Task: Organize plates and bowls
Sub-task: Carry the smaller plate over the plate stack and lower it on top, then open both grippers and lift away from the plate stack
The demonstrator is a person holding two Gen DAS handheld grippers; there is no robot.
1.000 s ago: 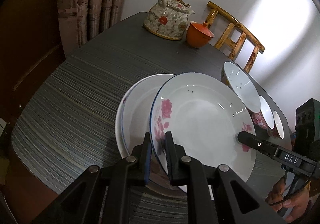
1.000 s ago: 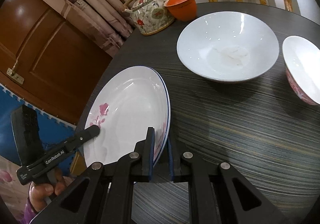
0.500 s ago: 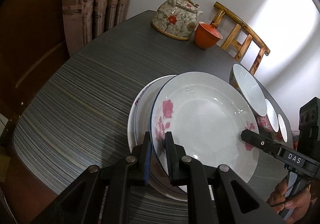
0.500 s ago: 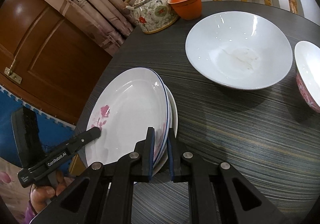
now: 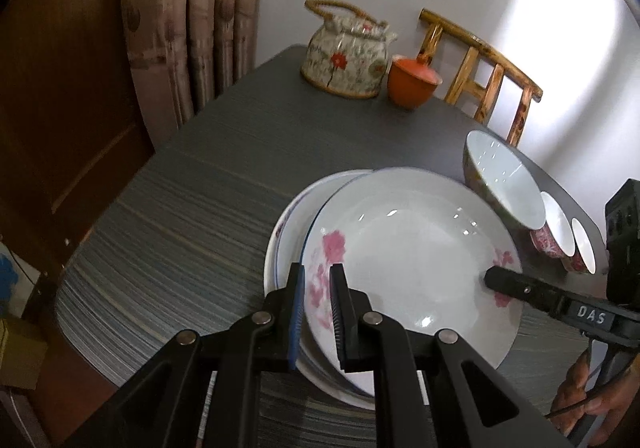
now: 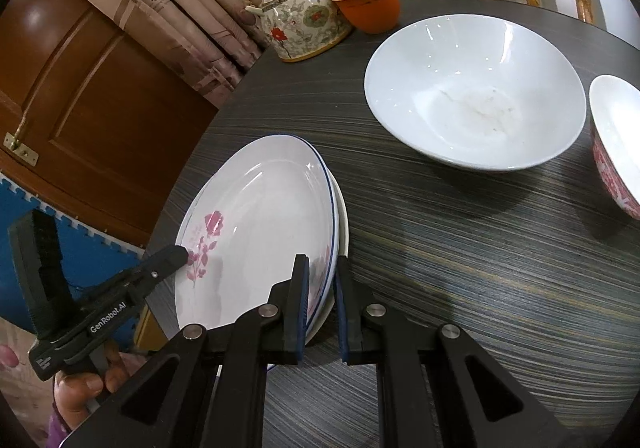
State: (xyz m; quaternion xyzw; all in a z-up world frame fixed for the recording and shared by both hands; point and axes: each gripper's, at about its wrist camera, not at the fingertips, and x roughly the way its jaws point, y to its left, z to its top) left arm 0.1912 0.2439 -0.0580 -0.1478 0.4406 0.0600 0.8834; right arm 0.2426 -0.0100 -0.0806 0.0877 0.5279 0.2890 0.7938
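A white plate with pink flowers and a blue rim [image 5: 412,248] lies on top of a second white plate [image 5: 296,224] on the dark table [image 5: 200,184]. My left gripper [image 5: 318,312] straddles the flowered plate's near rim, its jaws slightly parted. My right gripper [image 6: 322,300] straddles the opposite rim of the same plate [image 6: 260,216], jaws also slightly parted, with the lower plate's edge [image 6: 343,220] showing beneath. A large white bowl [image 6: 476,96] stands to the right, with small red-patterned bowls [image 6: 616,140] beyond it.
A floral teapot [image 5: 346,56] and an orange lidded cup [image 5: 412,82] stand at the table's far side. A wooden chair [image 5: 484,80] is behind the table, a curtain [image 5: 192,24] to the left. The table edge [image 5: 80,312] is close below the plates.
The flowered plate has come down onto the lower plate and lines up with it more. Both grippers' jaws have parted slightly around its rim.
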